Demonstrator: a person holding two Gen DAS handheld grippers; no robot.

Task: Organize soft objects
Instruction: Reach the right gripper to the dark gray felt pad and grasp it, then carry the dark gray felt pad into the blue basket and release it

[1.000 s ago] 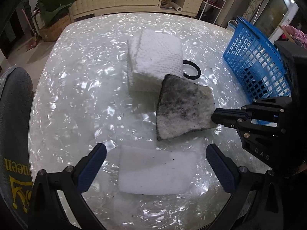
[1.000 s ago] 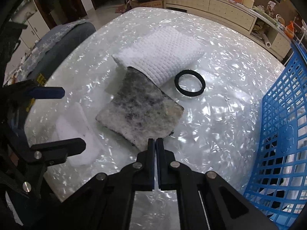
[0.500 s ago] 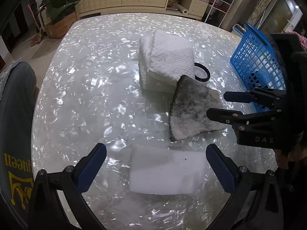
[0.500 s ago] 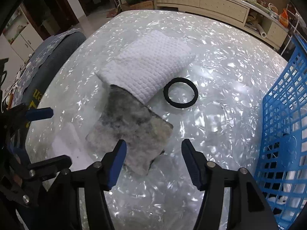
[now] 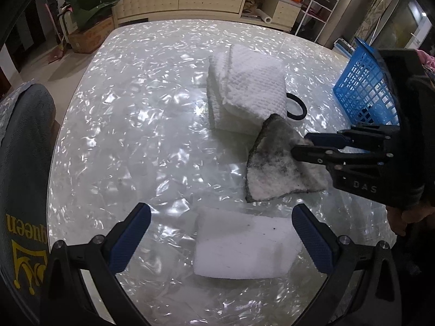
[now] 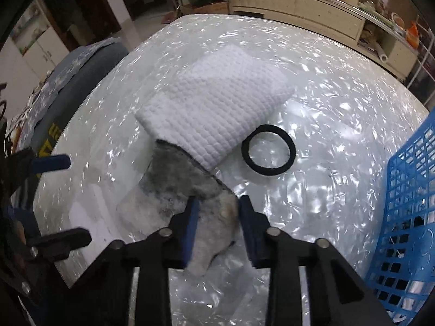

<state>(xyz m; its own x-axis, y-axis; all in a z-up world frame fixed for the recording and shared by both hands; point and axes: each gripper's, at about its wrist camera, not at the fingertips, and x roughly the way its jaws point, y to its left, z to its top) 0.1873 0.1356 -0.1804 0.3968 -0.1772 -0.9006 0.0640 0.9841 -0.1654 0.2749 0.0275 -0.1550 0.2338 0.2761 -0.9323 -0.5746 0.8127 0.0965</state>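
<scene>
Here the right hand-held gripper (image 6: 217, 212) was part-closed around the grey pad's (image 6: 176, 187) corner at 6 o'clock; a deeper bite was advised before lifting. The left hand-held gripper (image 5: 221, 236) was open.

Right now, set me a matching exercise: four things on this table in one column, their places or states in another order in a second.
Things:
1. grey cloth
2. white towel
3. black ring
4. white sponge

Places or states:
A. folded, overlapping the grey cloth's far edge
B. flat between the open left gripper's fingers
C. corner between the right gripper's fingers
D. on bare table between towel and blue basket

Pairs: 1-C, 2-A, 3-D, 4-B
</scene>
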